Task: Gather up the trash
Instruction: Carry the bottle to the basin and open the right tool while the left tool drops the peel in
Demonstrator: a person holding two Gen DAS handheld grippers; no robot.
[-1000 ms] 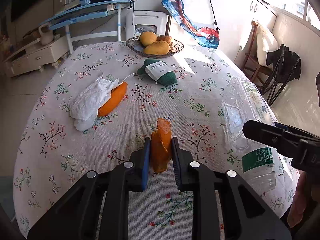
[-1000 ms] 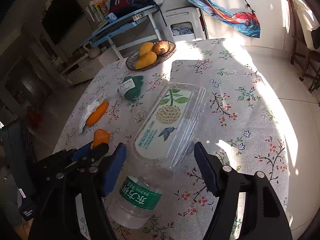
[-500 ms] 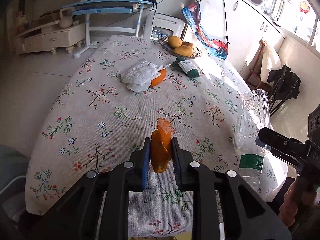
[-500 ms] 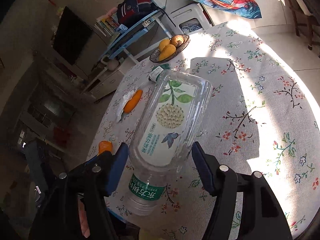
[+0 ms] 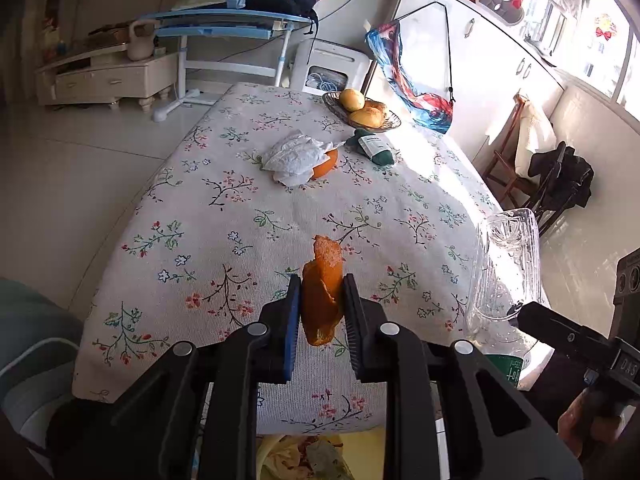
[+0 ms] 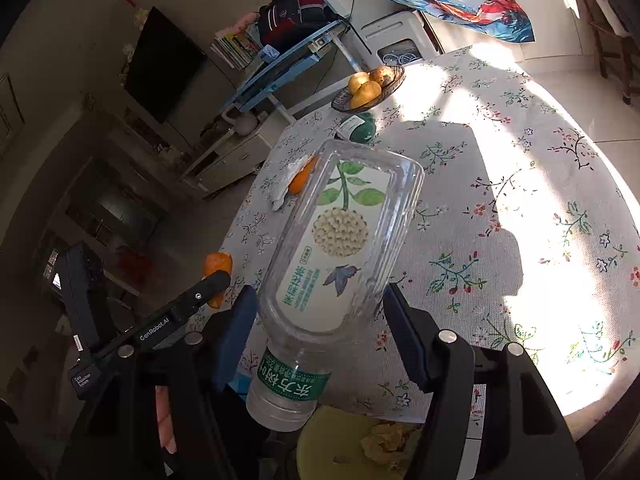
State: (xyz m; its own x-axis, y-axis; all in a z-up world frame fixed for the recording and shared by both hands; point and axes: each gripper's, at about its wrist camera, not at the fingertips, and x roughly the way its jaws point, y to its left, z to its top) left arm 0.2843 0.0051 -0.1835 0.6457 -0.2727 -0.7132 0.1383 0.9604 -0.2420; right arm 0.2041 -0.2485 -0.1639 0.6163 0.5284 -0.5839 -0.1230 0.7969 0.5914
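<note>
My left gripper (image 5: pixel 321 312) is shut on an orange peel (image 5: pixel 322 288) and holds it above the near edge of the floral table (image 5: pixel 224 216). My right gripper (image 6: pixel 320 320) is shut on a clear plastic bottle (image 6: pixel 340 236), cap end down; the bottle also shows in the left wrist view (image 5: pixel 504 272). A yellow bin with trash (image 6: pixel 360 440) sits below the table edge, under both grippers; it also shows in the left wrist view (image 5: pixel 304 456). A crumpled white tissue (image 5: pixel 294 156) lies over an orange piece (image 5: pixel 326 162) mid-table.
A green packet (image 5: pixel 374 146) and a fruit basket (image 5: pixel 362 110) stand at the far end. A chair (image 5: pixel 516 148) and a dark folded frame (image 5: pixel 560 184) stand to the right of the table. A blue desk (image 5: pixel 224 28) is behind.
Both grippers have pulled back toward the near table edge with their loads, and the yellow bin has come into view below them.
</note>
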